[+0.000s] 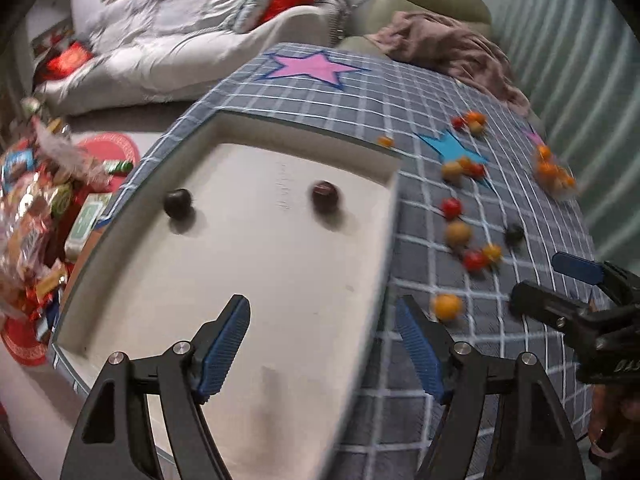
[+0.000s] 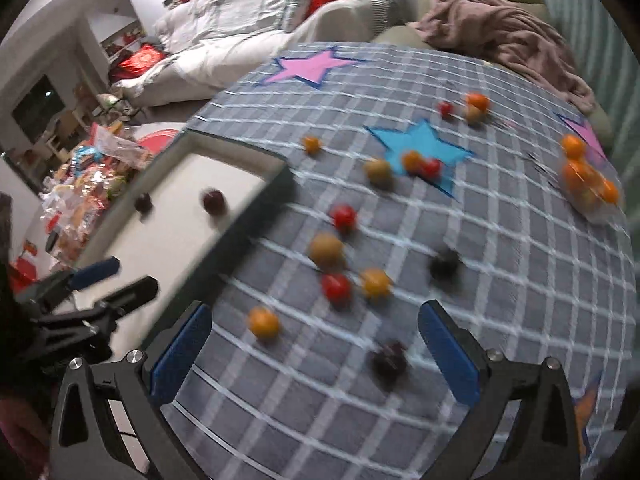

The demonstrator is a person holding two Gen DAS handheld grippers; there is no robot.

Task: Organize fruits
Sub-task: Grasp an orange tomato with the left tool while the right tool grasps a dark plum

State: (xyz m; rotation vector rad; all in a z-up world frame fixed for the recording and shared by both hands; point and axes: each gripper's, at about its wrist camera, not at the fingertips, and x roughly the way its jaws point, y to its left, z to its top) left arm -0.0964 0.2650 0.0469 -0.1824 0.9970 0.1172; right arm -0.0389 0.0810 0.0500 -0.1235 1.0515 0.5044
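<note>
A white tray (image 1: 280,280) on the checked cloth holds two dark plums (image 1: 178,203) (image 1: 325,196). It also shows in the right wrist view (image 2: 188,216). Small fruits lie scattered on the cloth to its right: an orange one (image 2: 264,322), red ones (image 2: 337,286), a tan one (image 2: 327,250), dark ones (image 2: 389,360) (image 2: 444,264). My left gripper (image 1: 324,344) is open and empty over the tray's near right edge. My right gripper (image 2: 316,354) is open and empty above the cloth, with the dark fruit between its fingers' line.
A clear bag of oranges (image 2: 588,184) lies at the cloth's right edge. A sofa with bedding (image 2: 248,20) and a brown blanket (image 2: 500,20) stand behind the table. Snack packets (image 1: 36,208) crowd the floor at left.
</note>
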